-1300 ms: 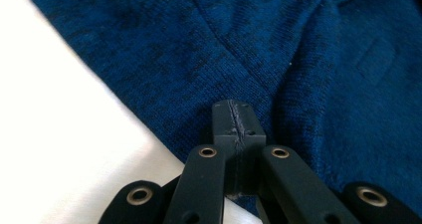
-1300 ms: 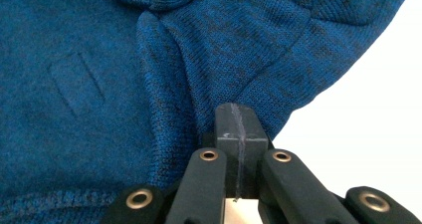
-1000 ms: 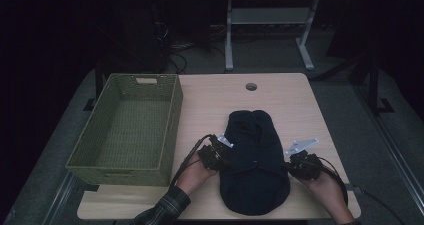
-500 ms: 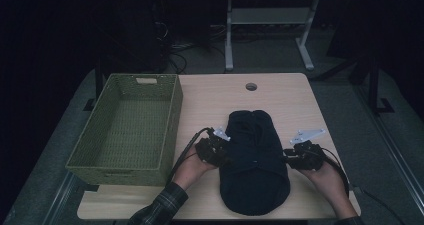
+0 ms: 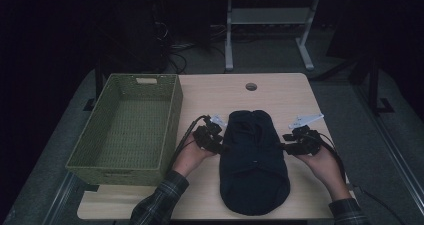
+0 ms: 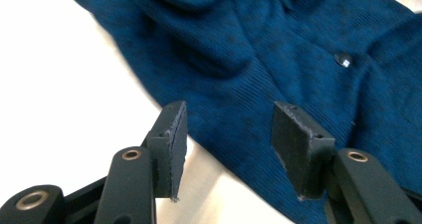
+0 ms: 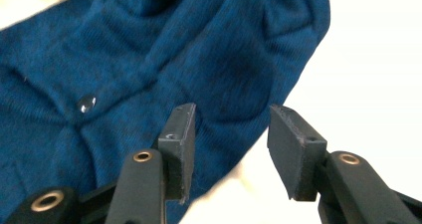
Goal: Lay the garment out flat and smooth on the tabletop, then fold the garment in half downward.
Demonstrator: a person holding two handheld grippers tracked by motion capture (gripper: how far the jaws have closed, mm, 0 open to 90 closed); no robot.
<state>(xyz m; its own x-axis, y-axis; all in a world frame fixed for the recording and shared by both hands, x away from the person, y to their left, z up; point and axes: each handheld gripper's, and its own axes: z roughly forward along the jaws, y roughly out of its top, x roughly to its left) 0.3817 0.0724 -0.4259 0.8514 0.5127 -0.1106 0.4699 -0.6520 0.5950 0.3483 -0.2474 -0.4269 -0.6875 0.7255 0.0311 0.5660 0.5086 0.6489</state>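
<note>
The blue garment (image 5: 254,162) lay folded on the table (image 5: 280,92). Both the left gripper (image 6: 226,127) and the right gripper (image 7: 230,129) had just been opening, with nothing pinched between the jaws. I think the next grip should take its edges evenly.

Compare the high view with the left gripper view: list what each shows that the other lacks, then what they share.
High view alone: the green woven basket at the table's left, the cable hole in the table, both hands, and the right gripper at the garment's right edge.

Left gripper view alone: the ribbed knit of the cloth and a small shiny snap button on it.

Both: the dark blue folded garment lying on the table, and the left gripper at its edge. Its jaws have just been opening and stand apart, gripping nothing.
</note>
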